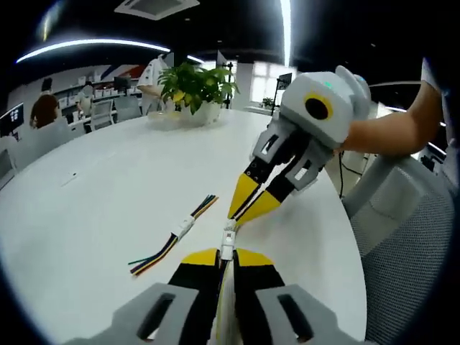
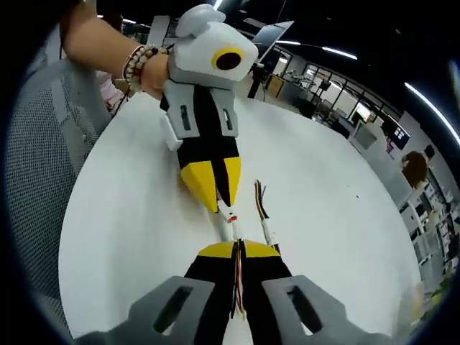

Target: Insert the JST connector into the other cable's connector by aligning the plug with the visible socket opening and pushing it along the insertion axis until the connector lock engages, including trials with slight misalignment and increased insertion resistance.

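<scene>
My left gripper [image 1: 225,253] is shut on a white JST connector [image 1: 228,238] just above the white round table [image 1: 108,194]. My right gripper [image 1: 241,213] comes in from the right, shut on the other cable, its tips almost meeting the left ones. In the right gripper view, my right gripper [image 2: 239,249] grips thin coloured wires and the left gripper [image 2: 218,204] points down at it. The white connector pair [image 2: 230,218] sits between both tips; I cannot tell whether the halves are fully seated.
A spare cable with a white connector [image 1: 184,228] and coloured wires lies on the table to the left, also the spare cable [image 2: 266,224]. A potted plant [image 1: 198,90] stands at the far edge. Mesh chair [image 1: 410,223] flanks the table; a person's forearm [image 2: 108,39] holds the left gripper.
</scene>
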